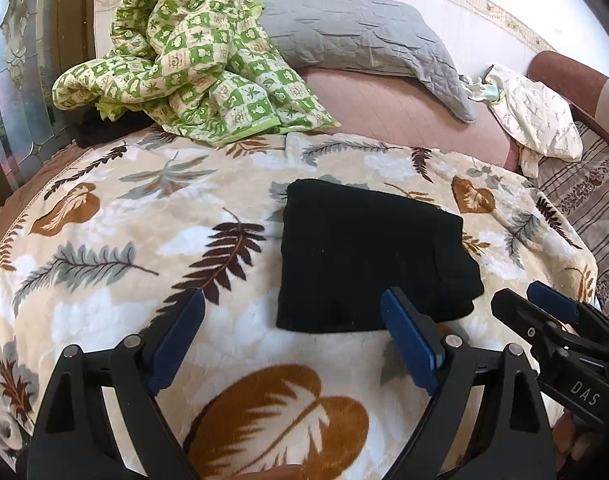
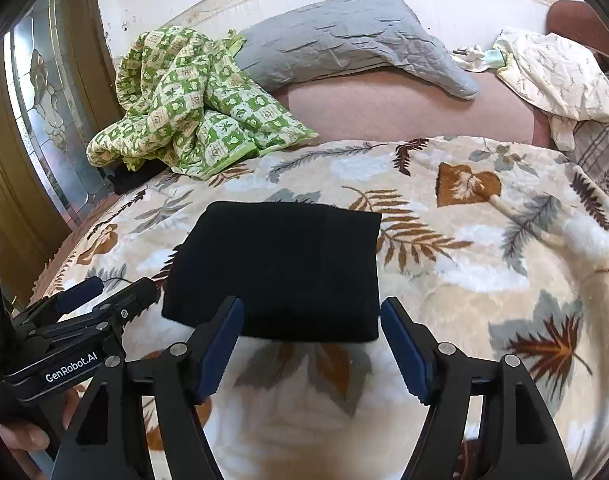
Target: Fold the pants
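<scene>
The black pants (image 1: 368,256) lie folded into a compact rectangle on the leaf-patterned blanket (image 1: 116,240); they also show in the right wrist view (image 2: 280,268). My left gripper (image 1: 294,312) is open and empty, just short of the pants' near edge. My right gripper (image 2: 310,318) is open and empty, its blue-padded fingers straddling the pants' near edge without holding it. The right gripper also shows at the right in the left wrist view (image 1: 532,300). The left gripper shows at the left in the right wrist view (image 2: 116,288).
A crumpled green-and-cream checked quilt (image 1: 192,60) lies at the back left. A grey quilted pillow (image 1: 356,36) leans on the wall behind a pink mattress (image 1: 392,108). A cream cloth (image 1: 536,116) lies at the back right. A glass door (image 2: 48,120) stands at left.
</scene>
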`<state>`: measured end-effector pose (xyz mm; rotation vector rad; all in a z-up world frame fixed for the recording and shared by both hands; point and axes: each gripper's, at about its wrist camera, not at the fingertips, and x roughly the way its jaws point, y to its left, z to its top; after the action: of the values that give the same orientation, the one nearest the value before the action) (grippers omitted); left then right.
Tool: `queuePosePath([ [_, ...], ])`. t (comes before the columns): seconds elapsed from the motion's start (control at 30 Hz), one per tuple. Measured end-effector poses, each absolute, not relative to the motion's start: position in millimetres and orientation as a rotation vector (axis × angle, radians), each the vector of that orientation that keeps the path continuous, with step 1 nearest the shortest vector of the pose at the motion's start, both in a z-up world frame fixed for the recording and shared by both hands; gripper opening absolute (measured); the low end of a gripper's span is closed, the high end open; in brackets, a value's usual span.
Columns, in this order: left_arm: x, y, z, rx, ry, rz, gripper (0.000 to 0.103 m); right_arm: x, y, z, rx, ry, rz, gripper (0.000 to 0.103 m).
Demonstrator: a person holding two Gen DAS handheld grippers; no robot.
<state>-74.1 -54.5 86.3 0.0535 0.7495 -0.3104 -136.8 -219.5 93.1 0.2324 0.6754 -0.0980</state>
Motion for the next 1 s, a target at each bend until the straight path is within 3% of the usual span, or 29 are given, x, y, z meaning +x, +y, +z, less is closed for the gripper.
queuePosePath([
  [1.0, -117.1, -46.8, 98.5, 0.059, 0.691, -0.340, 0.091, -179.7, -217.6, 95.4, 0.252, 0.683, -0.106, 0.079],
])
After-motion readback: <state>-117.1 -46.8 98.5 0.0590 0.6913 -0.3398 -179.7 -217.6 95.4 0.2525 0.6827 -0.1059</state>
